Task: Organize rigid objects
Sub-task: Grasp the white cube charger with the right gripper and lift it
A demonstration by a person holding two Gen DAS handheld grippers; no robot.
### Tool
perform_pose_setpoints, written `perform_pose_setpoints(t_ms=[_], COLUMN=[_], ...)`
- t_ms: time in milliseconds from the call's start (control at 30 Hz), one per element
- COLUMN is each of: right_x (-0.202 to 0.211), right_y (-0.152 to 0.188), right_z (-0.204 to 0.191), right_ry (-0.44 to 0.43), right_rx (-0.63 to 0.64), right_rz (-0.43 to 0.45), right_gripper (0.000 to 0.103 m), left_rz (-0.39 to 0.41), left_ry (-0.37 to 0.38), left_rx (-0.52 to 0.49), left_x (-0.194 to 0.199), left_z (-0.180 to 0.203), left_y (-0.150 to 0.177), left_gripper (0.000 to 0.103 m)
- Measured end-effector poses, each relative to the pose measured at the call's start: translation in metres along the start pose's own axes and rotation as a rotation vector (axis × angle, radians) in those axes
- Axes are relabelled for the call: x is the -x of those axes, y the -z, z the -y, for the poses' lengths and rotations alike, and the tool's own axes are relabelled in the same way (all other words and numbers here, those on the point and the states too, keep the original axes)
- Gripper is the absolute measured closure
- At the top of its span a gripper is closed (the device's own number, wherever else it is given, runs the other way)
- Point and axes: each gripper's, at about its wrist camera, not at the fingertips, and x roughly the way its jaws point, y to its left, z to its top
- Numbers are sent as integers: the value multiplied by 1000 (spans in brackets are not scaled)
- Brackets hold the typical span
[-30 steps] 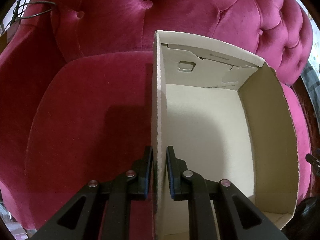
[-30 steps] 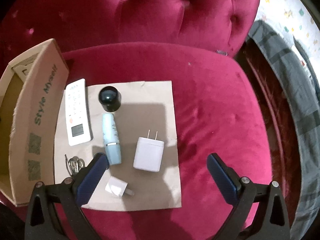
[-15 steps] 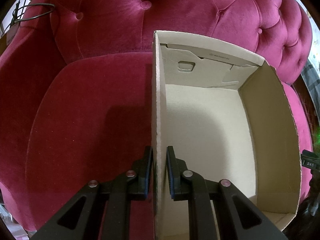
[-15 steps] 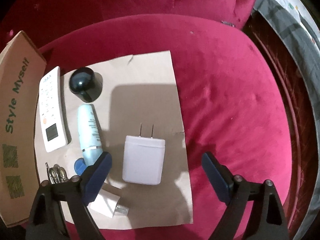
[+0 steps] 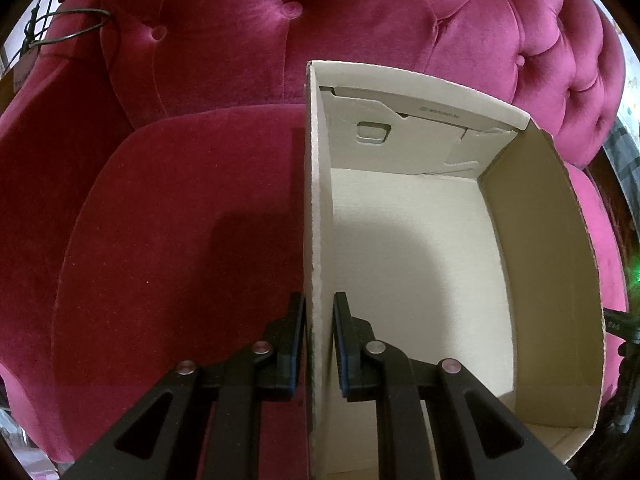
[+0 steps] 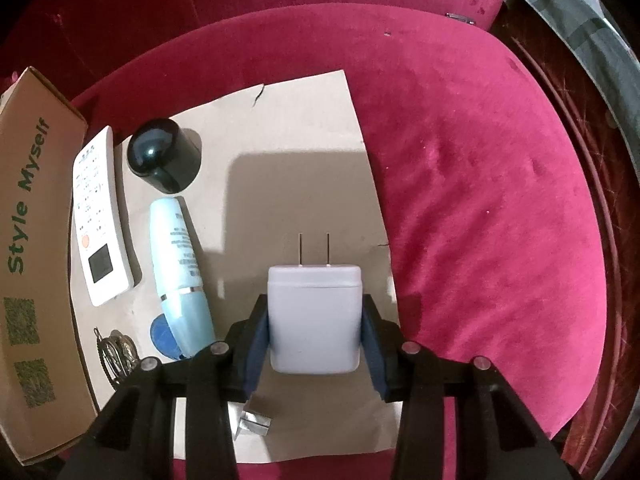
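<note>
pointing steeply down, the right gripper point(image 6: 316, 338) straddles the white two-prong wall charger block point(image 6: 314, 318), which lies on the tan sheet of brown paper point(image 6: 280, 152) over the magenta velvet seat cushion point(image 6: 500, 200); its jaws have just been closing and the blue pads now sit against the charger's two sides, prongs aimed at 12 o'clock. at 10 o'clock from it lie the pale blue tube-shaped bottle point(image 6: 178, 268), the white remote control point(image 6: 100, 220) and the round black glossy cap point(image 6: 162, 156). a small white plug point(image 6: 252, 424) at 7 o'clock is mostly hidden by the gripper frame, and a bunch of metal keys point(image 6: 116, 354) is hard to make out. the left gripper point(image 5: 320, 342), also tilted down, is clamped on the left wall of the open cardboard box point(image 5: 540, 280), whose near corner is cut off at 6 o'clock.
</note>
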Motion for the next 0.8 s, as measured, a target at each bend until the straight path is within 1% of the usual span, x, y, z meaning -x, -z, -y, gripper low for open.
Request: perform_pose_setpoints(t_ms=[133, 433, 800], right_x=[16, 42, 76], right_y=[5, 6, -2], right_z=[-9, -18, -42], right_ry=[6, 15, 24], right_rx=[12, 33, 63], right_rz=[12, 22, 54], right_gripper=[58, 58, 58], left_rz=[1, 2, 1], left_ry=[-2, -9, -12], left_rx=[-1, -8, -11], left_x=[0, 0, 0], left_z=[1, 2, 3], left_y=[0, 1, 1], left_gripper=[88, 88, 88])
